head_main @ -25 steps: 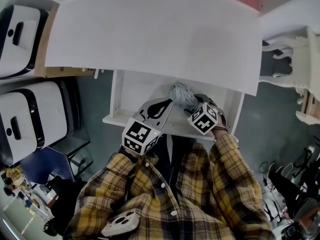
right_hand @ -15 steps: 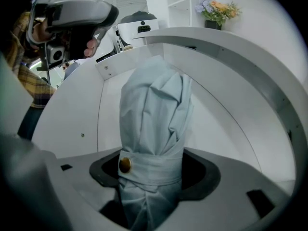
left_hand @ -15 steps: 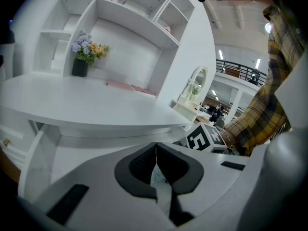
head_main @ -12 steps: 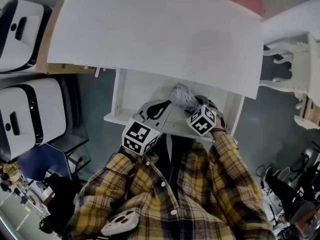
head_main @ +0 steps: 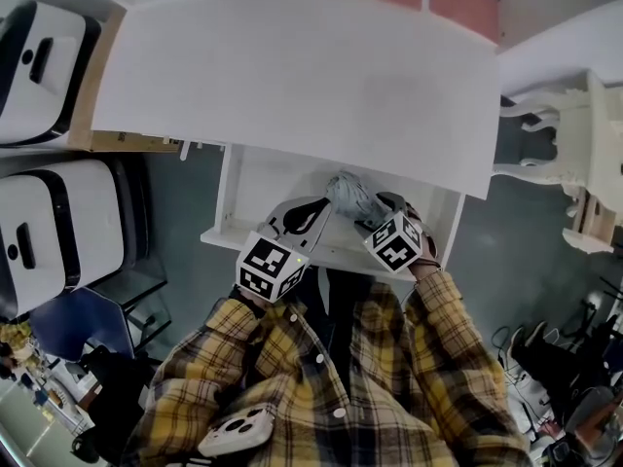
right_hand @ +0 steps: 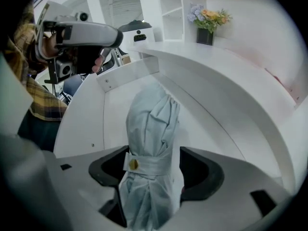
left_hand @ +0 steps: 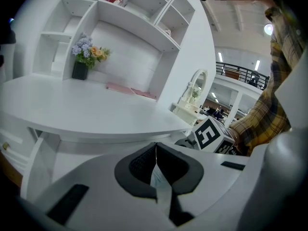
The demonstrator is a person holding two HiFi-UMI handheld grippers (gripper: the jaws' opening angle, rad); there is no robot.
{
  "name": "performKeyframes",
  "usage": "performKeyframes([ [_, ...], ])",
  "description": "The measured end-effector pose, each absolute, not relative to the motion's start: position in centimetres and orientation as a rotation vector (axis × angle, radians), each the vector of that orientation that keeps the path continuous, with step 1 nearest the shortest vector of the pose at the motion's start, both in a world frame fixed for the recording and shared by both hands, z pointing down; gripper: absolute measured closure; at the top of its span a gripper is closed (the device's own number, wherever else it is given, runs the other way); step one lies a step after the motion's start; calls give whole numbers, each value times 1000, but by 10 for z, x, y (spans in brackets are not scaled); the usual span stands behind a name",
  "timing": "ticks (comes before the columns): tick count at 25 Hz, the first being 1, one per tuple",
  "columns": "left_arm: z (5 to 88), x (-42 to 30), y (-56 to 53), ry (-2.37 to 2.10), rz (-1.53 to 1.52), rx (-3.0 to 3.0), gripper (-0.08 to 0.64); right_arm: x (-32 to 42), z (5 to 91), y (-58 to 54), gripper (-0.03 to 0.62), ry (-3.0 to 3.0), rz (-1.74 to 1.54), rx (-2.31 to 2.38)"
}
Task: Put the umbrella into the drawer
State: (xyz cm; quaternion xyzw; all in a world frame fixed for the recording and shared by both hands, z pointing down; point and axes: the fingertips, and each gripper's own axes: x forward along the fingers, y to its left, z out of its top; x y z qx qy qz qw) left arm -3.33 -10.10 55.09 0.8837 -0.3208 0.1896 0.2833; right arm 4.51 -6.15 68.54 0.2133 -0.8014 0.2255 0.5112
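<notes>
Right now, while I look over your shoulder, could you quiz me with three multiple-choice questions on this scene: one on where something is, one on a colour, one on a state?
1. Where is the folded umbrella?
A. on top of the white table
B. in the pulled-out drawer under the desk
C. on the floor

2. What colour is the umbrella's cloth?
A. pale grey-blue
B. red
C. black

3. How do the left gripper's jaws stand?
A. wide apart
B. clamped on the umbrella
C. together

Answers:
1 B: the umbrella sits inside the drawer, between the jaws of the right gripper, which are opening.
2 A: the right gripper view shows pale grey-blue cloth with a strap round it.
3 C: in the left gripper view the dark pads meet.
</notes>
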Motion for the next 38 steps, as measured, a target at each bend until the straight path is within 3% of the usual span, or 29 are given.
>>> performKeyframes([
  [22, 486, -18, -127, -899, 399, 2485, 540, 30, 555, -99, 287, -2224, 648, 851],
  [38, 370, -12, -144, -900, 158, 2659, 540, 29, 358, -134, 383, -2622, 541, 1187],
])
